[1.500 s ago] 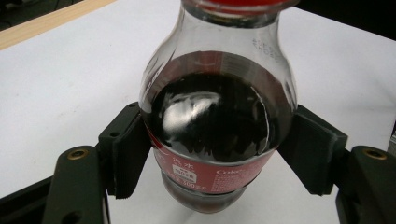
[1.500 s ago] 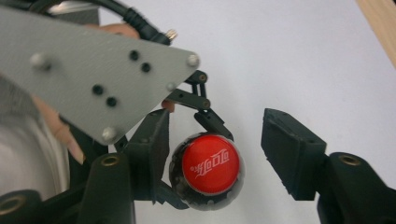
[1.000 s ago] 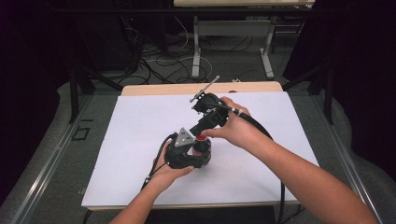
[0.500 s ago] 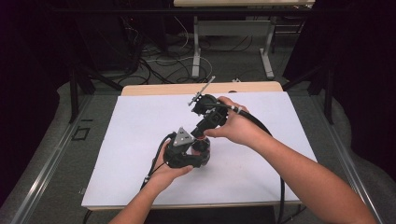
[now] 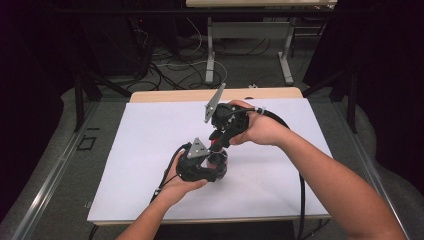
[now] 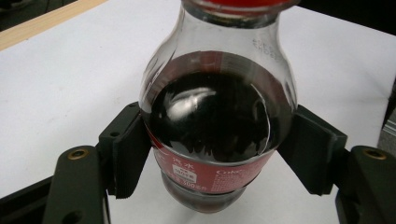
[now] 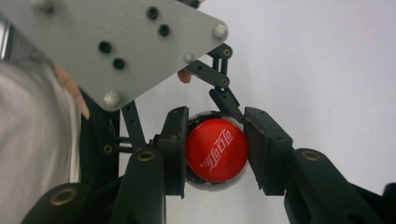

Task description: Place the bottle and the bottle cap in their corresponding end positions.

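Note:
A small cola bottle (image 6: 217, 116) with dark drink and a red label stands on the white sheet (image 5: 150, 150). My left gripper (image 6: 219, 156) is shut on its body, one pad (image 6: 128, 154) pressing on each side. Its red cap (image 7: 216, 149) is clamped between the pads (image 7: 175, 149) of my right gripper (image 7: 217, 150), which comes down on it from above. In the high view the left gripper (image 5: 210, 169) holds the bottle (image 5: 219, 161) near the table's middle. The right gripper (image 5: 218, 143) stands tilted over the cap just behind it.
The white sheet covers most of the wooden table (image 5: 165, 95), with bare sheet on all sides of the hands. A black cable (image 5: 300, 185) trails from the right gripper off the near edge. Desk legs and loose wires (image 5: 200, 65) lie on the floor beyond.
The right gripper has turned a little over the bottle, its grey plate standing steeper than before. The left hand and the bottle have stayed put.

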`<state>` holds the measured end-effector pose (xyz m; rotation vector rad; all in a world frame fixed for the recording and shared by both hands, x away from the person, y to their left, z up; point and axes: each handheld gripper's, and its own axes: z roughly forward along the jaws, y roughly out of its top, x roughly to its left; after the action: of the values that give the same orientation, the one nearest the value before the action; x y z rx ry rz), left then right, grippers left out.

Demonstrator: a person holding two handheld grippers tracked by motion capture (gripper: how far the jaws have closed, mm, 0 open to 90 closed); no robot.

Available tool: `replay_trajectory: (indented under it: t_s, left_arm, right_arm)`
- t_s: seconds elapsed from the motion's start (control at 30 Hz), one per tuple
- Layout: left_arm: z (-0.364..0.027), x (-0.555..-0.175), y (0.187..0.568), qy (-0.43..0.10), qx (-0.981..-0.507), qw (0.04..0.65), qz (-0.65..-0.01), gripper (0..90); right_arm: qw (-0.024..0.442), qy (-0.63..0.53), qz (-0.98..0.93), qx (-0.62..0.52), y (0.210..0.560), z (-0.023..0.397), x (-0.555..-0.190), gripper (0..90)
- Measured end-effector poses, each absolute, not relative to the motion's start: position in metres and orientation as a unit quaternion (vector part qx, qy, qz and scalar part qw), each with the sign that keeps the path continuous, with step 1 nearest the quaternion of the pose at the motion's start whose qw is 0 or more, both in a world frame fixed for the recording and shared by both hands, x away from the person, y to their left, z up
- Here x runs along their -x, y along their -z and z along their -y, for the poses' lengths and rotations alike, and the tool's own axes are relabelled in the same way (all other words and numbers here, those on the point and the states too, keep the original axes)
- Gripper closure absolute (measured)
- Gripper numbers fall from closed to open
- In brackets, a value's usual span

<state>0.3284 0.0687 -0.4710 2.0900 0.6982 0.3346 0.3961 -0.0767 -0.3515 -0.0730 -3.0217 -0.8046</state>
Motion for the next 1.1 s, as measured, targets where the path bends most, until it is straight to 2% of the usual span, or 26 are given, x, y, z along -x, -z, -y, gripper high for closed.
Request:
replay_trajectory:
  t_s: [0.17,0.23,0.3,0.47,0.6,0.73,0.9,1.1]
  left_arm:
    - [-0.070,-0.329,0.470,-0.135,-0.839,0.443,-0.286,30.2]
    - [-0.071,-0.329,0.470,-0.134,-0.837,0.444,-0.289,30.2]
    - [-0.071,-0.330,0.470,-0.136,-0.836,0.445,-0.292,30.2]
    - [-0.073,-0.330,0.468,-0.139,-0.832,0.442,-0.305,30.2]
    - [-0.074,-0.331,0.469,-0.149,-0.828,0.442,-0.311,30.2]
    - [-0.073,-0.331,0.469,-0.150,-0.828,0.441,-0.313,30.2]
    - [-0.073,-0.330,0.468,-0.148,-0.828,0.442,-0.311,30.2]
    - [-0.073,-0.330,0.467,-0.148,-0.826,0.444,-0.313,30.2]
  right_arm:
    - [0.007,0.266,0.964,0.006,0.350,0.078,-0.398,59.9]
    - [-0.001,0.275,0.960,0.049,0.350,0.078,-0.397,46.1]
    - [-0.009,0.287,0.953,0.092,0.350,0.078,-0.397,39.8]
    - [-0.036,0.300,0.926,0.228,0.345,0.079,-0.388,40.9]
    - [-0.041,0.308,0.901,0.302,0.344,0.081,-0.381,51.0]
    - [-0.020,0.302,0.902,0.309,0.346,0.082,-0.378,51.7]
    - [-0.036,0.318,0.900,0.296,0.352,0.078,-0.374,54.6]
    - [-0.049,0.334,0.905,0.260,0.356,0.075,-0.372,52.1]
